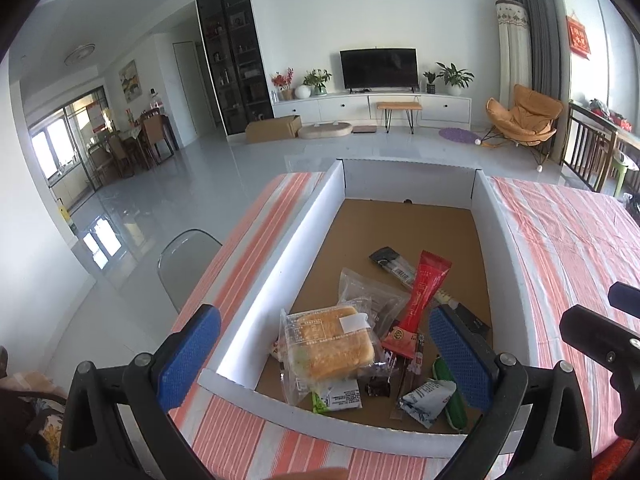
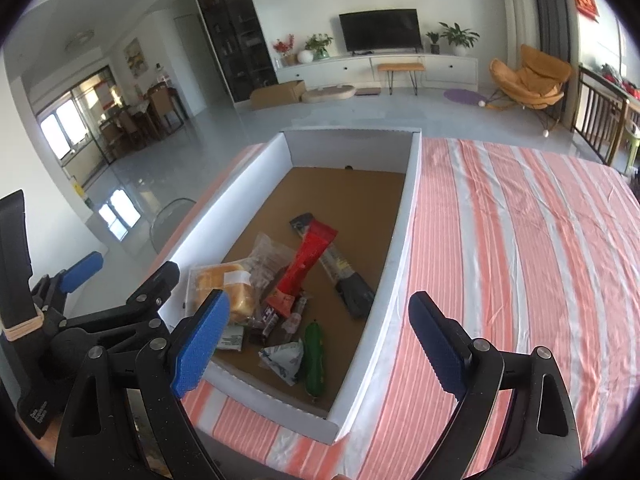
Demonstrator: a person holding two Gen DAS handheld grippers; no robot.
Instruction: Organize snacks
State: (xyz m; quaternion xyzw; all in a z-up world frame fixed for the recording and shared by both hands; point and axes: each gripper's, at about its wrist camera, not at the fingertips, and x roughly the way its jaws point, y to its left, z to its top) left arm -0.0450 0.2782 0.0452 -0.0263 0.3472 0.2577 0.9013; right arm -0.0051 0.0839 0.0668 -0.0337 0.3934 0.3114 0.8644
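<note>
1. Blue-padded fingers of the left gripper [image 1: 324, 354] stand wide apart over the near end of the white box [image 1: 280, 256], with nothing clamped between them.
2. Right gripper [image 2: 320, 344] also gapes wide and empty, one finger over the box's near corner, the other over the striped tablecloth [image 2: 520, 240].
3. Inside the box, on its brown cardboard floor, the snacks lie heaped at the near end: a wrapped bread slice [image 1: 332, 344] on the left, a red stick packet [image 1: 420, 300] leaning across the middle, a green sausage-shaped pack [image 1: 450, 392] and a white-and-blue pouch [image 1: 426, 400] nearest.
4. Farther in lies a dark packet [image 1: 390, 262]; the box's far half is bare.
5. Beyond the table is a living room with a television [image 1: 379, 68].
</note>
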